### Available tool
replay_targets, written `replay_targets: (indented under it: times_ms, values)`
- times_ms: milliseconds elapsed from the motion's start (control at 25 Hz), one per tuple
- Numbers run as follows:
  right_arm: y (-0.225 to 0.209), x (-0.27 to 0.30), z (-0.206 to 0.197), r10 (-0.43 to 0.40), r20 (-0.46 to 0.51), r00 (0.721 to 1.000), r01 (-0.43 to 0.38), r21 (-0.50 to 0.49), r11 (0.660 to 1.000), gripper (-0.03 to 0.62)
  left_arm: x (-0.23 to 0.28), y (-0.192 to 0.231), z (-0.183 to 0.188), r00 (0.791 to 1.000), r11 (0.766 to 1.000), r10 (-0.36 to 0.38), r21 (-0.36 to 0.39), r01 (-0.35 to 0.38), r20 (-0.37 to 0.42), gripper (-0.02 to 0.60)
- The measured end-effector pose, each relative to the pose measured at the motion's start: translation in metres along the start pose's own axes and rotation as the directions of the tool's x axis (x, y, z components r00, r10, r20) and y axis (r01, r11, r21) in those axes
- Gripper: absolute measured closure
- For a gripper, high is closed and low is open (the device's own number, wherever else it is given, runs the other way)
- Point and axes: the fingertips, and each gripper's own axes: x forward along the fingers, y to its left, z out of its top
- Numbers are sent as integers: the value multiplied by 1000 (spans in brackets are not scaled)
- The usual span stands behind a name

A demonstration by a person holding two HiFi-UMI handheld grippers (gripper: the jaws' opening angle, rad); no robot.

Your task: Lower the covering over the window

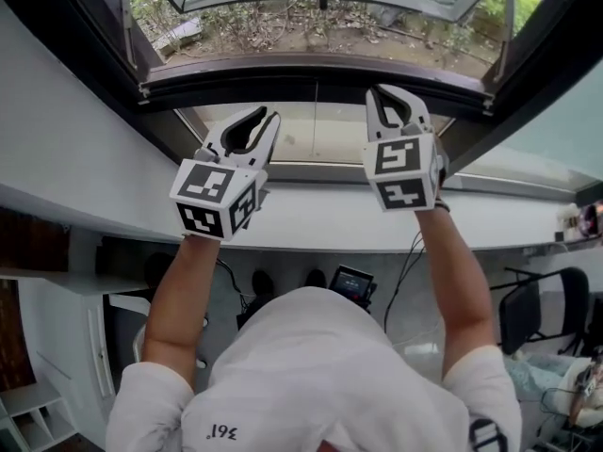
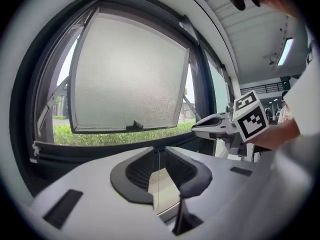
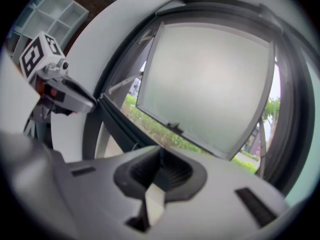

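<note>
Two-handed, reaches up toward the window (image 1: pixel 311 69), likely hunting whatever draws the covering down. Holds the left claw (image 1: pixel 267 116) left of the window's middle, jaws narrowly apart, with only a thin line (image 2: pixel 158 184), cord or seam, showing in the gap. Holds the right claw (image 1: pixel 384 92) right of middle, jaws together, seemingly empty. Shows no covering anywhere; probably still rolled above the window.

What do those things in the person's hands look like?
The left gripper and right gripper are grey, with curved fingers lined in ribbed black. Each carries a white cube of black square markers. The person wears a white short-sleeved T-shirt.
</note>
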Motion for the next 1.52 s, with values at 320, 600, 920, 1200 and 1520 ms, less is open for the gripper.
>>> replay_targets:
  times_ms: [320,600,920,1200,1520]
  values:
    - [32,-26,9,35,34,999,-38,70,997,565,-36,-8,1,999,998,-13,-68,16,53,535]
    - [61,-59,16,19,25,1000,-23,160,987,565,-77,-21,-4,996,996,-69,-58,72,56,535]
    - [100,-86,23,1,7,1000,-2,231,973,565,-124,-12,-30,994,988,-110,-109,112,28,540]
    - [131,-103,17,1,-27,1000,6,260,966,565,-161,-6,-42,991,983,-132,-123,134,26,541]
    - [153,-126,17,-10,-39,999,20,286,958,565,-193,-6,-48,985,975,-171,-135,174,31,541]
